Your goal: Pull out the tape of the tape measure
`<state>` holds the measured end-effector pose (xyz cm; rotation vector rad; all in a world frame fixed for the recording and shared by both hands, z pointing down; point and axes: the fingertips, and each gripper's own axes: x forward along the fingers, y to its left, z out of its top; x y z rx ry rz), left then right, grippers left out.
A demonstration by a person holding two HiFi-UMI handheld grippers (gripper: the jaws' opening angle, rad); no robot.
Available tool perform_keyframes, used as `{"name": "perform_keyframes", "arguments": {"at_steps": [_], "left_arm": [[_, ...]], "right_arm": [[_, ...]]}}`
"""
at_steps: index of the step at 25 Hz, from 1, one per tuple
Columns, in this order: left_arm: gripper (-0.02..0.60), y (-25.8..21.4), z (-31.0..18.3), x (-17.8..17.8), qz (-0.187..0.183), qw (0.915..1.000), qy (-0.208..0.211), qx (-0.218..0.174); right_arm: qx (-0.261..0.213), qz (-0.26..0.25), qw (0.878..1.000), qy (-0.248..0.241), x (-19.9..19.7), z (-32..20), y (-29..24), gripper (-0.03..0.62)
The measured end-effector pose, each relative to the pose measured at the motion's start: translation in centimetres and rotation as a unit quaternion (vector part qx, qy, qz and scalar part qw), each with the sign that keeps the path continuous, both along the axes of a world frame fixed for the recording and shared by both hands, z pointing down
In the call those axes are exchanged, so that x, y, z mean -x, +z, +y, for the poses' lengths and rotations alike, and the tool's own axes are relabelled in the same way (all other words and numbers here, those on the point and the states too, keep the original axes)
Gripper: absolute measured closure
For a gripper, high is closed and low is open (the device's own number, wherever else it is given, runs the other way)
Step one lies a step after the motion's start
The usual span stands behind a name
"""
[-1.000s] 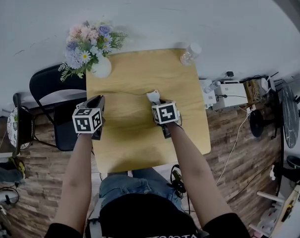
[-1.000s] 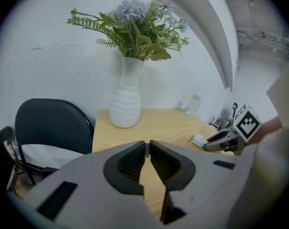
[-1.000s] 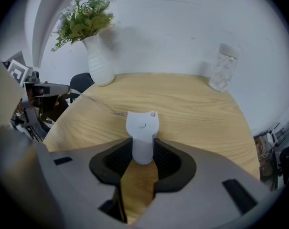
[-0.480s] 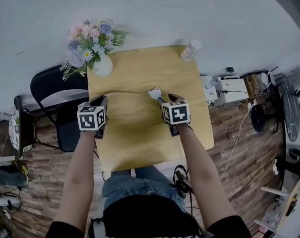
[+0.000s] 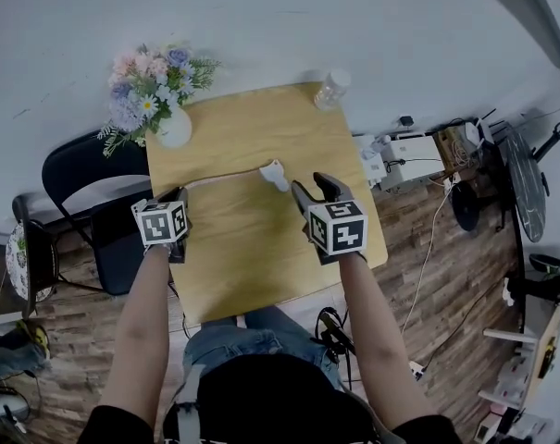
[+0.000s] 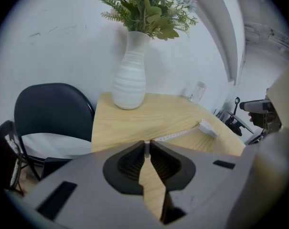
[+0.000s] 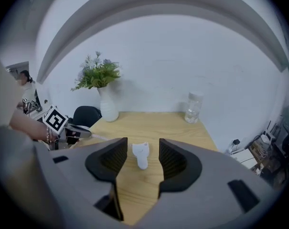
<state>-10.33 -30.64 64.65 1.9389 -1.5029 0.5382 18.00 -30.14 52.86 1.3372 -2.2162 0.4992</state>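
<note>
The white tape measure case [image 5: 273, 174] lies on the wooden table [image 5: 261, 248], near its middle. A thin strip of tape [image 5: 222, 176] runs from it leftward to my left gripper [image 5: 178, 195], which is shut on the tape's end [image 6: 146, 148]. In the left gripper view the tape [image 6: 175, 135] leads away to the case [image 6: 207, 128]. My right gripper [image 5: 312, 185] stands open a little to the right of the case, not touching it. In the right gripper view the case [image 7: 141, 155] lies on the table just beyond the jaws of the right gripper [image 7: 143, 144].
A white vase of flowers [image 5: 173, 128] stands at the table's far left corner and a clear bottle [image 5: 330, 89] at the far right corner. A black chair [image 5: 85, 169] is left of the table. Boxes and cables [image 5: 404, 155] lie on the floor to the right.
My right gripper has let go of the case, opened, and drawn back to the right. The left gripper stays shut on the tape's end at the table's left edge.
</note>
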Motion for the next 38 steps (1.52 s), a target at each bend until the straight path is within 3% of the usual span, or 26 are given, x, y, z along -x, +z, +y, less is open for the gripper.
{"name": "perform_keyframes", "arguments": {"at_steps": [6, 12, 20, 23, 26, 31, 35, 38], "left_arm": [[0.535, -1.1, 0.2, 0.4, -0.004, 1.0000, 0.000, -0.005], [0.497, -5.6, 0.4, -0.4, -0.002, 0.9981, 0.020, -0.058], [0.337, -12.0, 1.1, -2.5, -0.010, 0.9899, 0.054, -0.130], [0.288, -14.9, 1.5, -3.0, 0.007, 0.9854, 0.051, -0.162], [0.259, -18.4, 1.9, -3.7, 0.024, 0.9775, 0.050, -0.204], [0.261, -23.8, 1.8, -4.3, -0.003, 0.9594, 0.079, -0.271], [0.261, -27.5, 1.7, -3.8, -0.008, 0.9461, 0.078, -0.314], [0.262, -30.2, 1.9, -3.7, -0.008, 0.9347, 0.079, -0.347]], "right_arm": [[-0.042, -0.007, 0.999, 0.025, -0.2, 1.8, -3.4, 0.382], [-0.072, -0.038, 0.996, 0.040, -0.3, 2.7, -7.0, 0.388], [-0.111, -0.080, 0.988, 0.071, -0.9, 3.2, -11.2, 0.405], [-0.131, -0.089, 0.985, 0.068, -0.4, 3.5, -13.1, 0.408], [-0.155, -0.077, 0.983, 0.057, 0.0, 3.5, -14.9, 0.416], [-0.188, -0.086, 0.977, 0.054, 0.2, 4.0, -17.5, 0.447], [-0.207, -0.080, 0.973, 0.054, 0.0, 4.2, -19.1, 0.465], [-0.232, -0.071, 0.968, 0.062, -0.6, 4.4, -20.7, 0.541]]}}
